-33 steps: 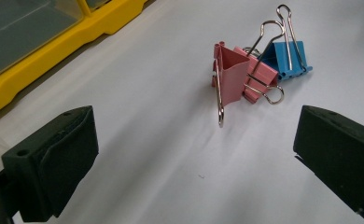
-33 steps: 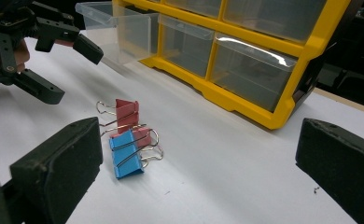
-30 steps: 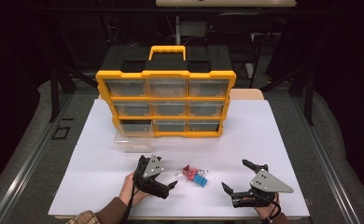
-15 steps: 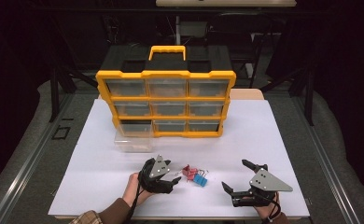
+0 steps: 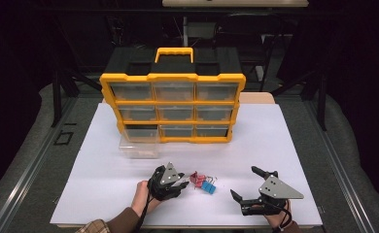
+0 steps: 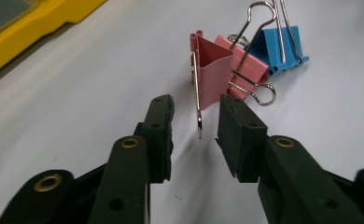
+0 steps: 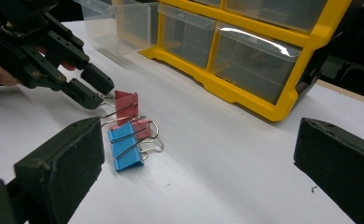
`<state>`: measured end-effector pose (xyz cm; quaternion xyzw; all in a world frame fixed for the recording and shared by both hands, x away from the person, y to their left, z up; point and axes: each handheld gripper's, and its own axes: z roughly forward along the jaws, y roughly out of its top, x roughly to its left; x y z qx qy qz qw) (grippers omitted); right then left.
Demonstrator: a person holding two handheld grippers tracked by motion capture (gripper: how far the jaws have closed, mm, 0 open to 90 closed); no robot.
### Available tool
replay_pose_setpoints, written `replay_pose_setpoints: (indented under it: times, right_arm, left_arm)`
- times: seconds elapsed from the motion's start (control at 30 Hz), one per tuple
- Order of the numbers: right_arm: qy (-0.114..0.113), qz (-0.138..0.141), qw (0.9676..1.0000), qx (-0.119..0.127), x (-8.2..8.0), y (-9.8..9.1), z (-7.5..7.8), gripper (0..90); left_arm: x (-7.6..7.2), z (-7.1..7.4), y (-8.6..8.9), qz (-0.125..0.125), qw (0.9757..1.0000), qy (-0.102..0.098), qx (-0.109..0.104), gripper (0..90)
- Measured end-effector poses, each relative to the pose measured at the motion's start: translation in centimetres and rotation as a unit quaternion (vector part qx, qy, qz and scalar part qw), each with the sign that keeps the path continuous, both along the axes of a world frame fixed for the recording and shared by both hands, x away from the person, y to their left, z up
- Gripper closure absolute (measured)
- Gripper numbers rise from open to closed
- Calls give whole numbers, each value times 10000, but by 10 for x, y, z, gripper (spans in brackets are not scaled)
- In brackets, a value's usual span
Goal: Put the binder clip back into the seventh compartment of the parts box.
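On the white surface (image 5: 275, 141), near its front edge, the left gripper (image 6: 196, 128) has moved right since a second ago and now reaches the small cluster of binder clips; its fingers (image 6: 159, 126) are spread a little, one on each side of the silver wire handle of the pink metal binder clip (image 6: 213, 72), not yet pinching it. That handle's long axis runs straight back toward the gripper. A second pink clip (image 6: 248, 67) and a blue metal binder clip (image 6: 283, 49) lie touching just behind. The right gripper (image 5: 243, 187) sits where it was, well apart to the right, fingers (image 7: 61, 165) spread wide and empty. Behind stands the yellow plastic drawer organiser (image 5: 173, 104), a clear plastic drawer (image 5: 139, 145) resting on the surface at its lower left.
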<state>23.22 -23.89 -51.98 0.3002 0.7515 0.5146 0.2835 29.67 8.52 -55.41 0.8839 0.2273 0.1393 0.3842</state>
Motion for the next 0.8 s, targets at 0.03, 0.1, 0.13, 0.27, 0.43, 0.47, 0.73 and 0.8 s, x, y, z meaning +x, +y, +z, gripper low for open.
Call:
replay_pose_setpoints:
  times: [0.03,0.1,0.13,0.27,0.43,0.47,0.73,0.8]
  right_arm:
    - [6,5,10000,-4,0,0,0,12]
    - [4,38,10000,-43,0,2,0,12]
    - [4,38,10000,-43,0,2,0,12]
    - [18,26,10000,-51,0,1,0,12]
    - [32,6,10000,-67,0,2,-1,13]
    - [28,12,10000,-83,0,2,-1,13]
    - [77,-30,9999,-103,1,2,-1,13]
    - [70,-35,9999,-110,1,2,-1,13]
  left_arm:
    - [0,-1,-1,23,10000,4,20,674]
    - [1,-3,-2,102,9999,35,34,710]
    - [1,-3,-2,102,9999,35,34,728]
    - [2,-4,-3,197,9998,43,-11,767]
    - [-1,-6,-6,279,9996,0,-57,812]
    - [-1,-6,-6,294,9995,2,-67,826]
    - [-2,-6,-6,249,9996,84,-99,884]
    - [-3,-5,-5,253,9996,78,-121,885]
